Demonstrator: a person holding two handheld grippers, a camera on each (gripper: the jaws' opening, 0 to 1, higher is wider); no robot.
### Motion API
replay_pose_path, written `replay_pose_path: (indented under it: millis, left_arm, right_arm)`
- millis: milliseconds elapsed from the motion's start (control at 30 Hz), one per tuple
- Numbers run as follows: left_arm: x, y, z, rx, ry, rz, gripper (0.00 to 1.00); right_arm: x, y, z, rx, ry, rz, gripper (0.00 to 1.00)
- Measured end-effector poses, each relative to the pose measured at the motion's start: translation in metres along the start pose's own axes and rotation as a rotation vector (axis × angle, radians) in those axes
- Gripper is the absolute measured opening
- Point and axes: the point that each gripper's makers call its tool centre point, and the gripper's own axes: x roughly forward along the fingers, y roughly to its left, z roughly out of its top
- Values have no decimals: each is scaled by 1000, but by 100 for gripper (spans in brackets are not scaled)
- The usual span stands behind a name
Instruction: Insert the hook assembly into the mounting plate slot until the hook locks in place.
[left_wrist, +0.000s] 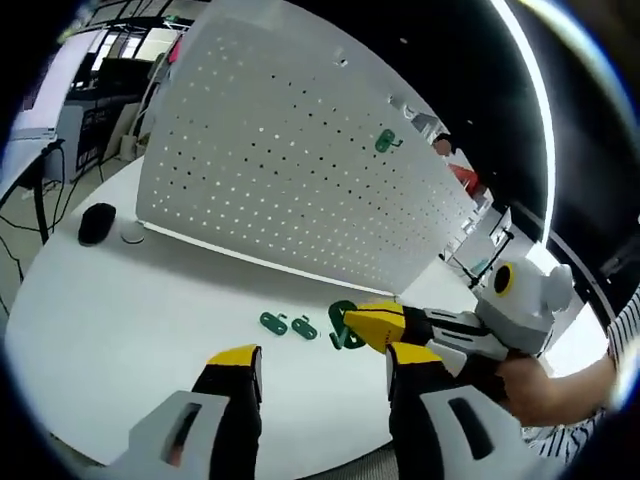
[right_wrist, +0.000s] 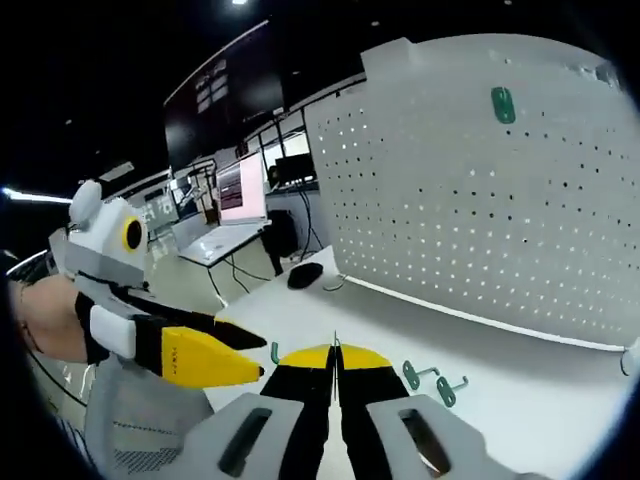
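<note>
Your right gripper (left_wrist: 385, 335) jaws clench a green hook (left_wrist: 343, 327) above the desk (left_wrist: 120, 320); left gripper (left_wrist: 325, 375) jaws gape, released

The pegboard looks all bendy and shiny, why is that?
In the left gripper view the fisheye lens bows the pegboard, and light shines through its holes as bright dots; a ceiling light strip smears into a curved arc. In the right gripper view the pegboard bulges too, with darker holes, and the room behind is dim.
</note>
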Motion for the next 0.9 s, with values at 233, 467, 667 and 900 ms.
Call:
replay_pose_path:
  millis: [233, 467, 667, 900]
  left_arm:
    - [3, -15, 5, -45, -5, -35, 43]
    - [4, -24, 6, -57, 6, -59, 32]
    - [3, -27, 11, -74, 2, -77, 21]
    - [3, -35, 12, -87, 9, -111, 16]
  right_arm:
    - [-13, 5, 12, 13, -49, -4, 0]
    - [-16, 7, 19, 8, -83, -5, 0]
    - [-19, 8, 22, 12, -99, -8, 0]
    - [-22, 11, 27, 18, -123, -8, 0]
